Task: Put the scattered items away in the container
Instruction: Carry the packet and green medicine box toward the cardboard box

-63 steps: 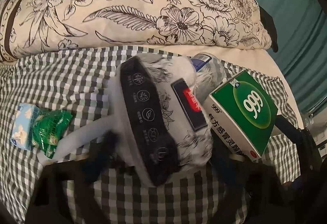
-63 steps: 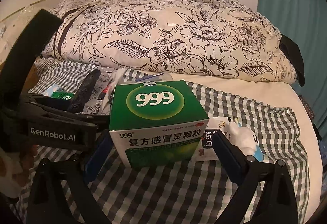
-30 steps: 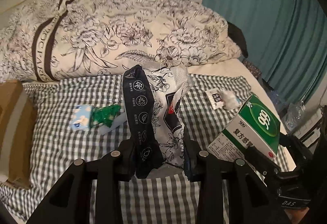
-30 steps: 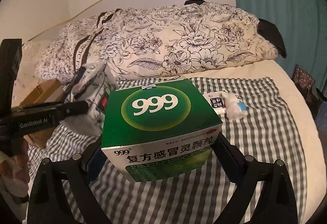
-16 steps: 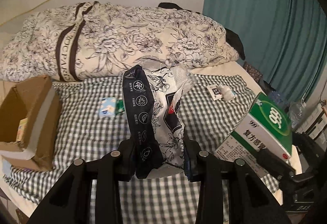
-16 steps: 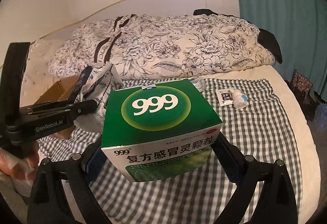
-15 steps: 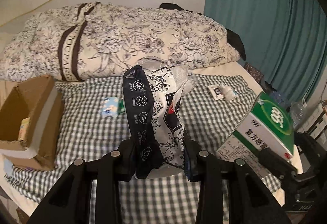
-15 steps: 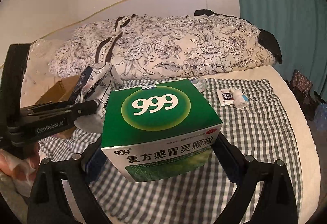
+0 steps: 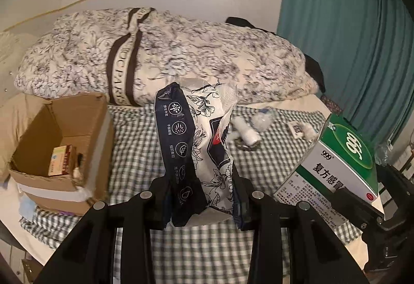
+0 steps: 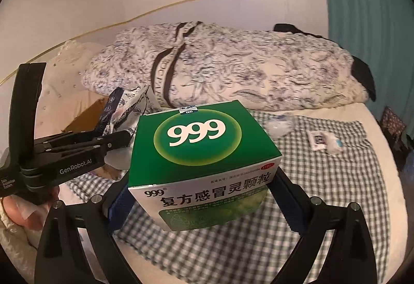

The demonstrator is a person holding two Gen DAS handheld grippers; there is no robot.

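Observation:
My left gripper (image 9: 200, 202) is shut on a floral black-and-white tissue pack (image 9: 196, 139) and holds it above the checked bedspread. My right gripper (image 10: 199, 202) is shut on a green 999 medicine box (image 10: 204, 154), also seen at the right of the left wrist view (image 9: 341, 159). The open cardboard box (image 9: 62, 144) sits at the left of the bed with a small carton (image 9: 60, 161) inside. The left gripper with its pack shows in the right wrist view (image 10: 113, 140), near the cardboard box (image 10: 85, 115).
On the checked bedspread (image 9: 134, 139) lie a white roll (image 9: 247, 135), a crumpled clear plastic bottle (image 10: 280, 126) and a small white packet (image 10: 324, 141). A folded floral duvet (image 9: 160, 56) lies behind. A teal curtain (image 9: 349, 25) hangs at the right.
Both grippers have lifted and swung left with their loads. The cardboard box has come further into the left wrist view, and the blue-green packet is out of sight.

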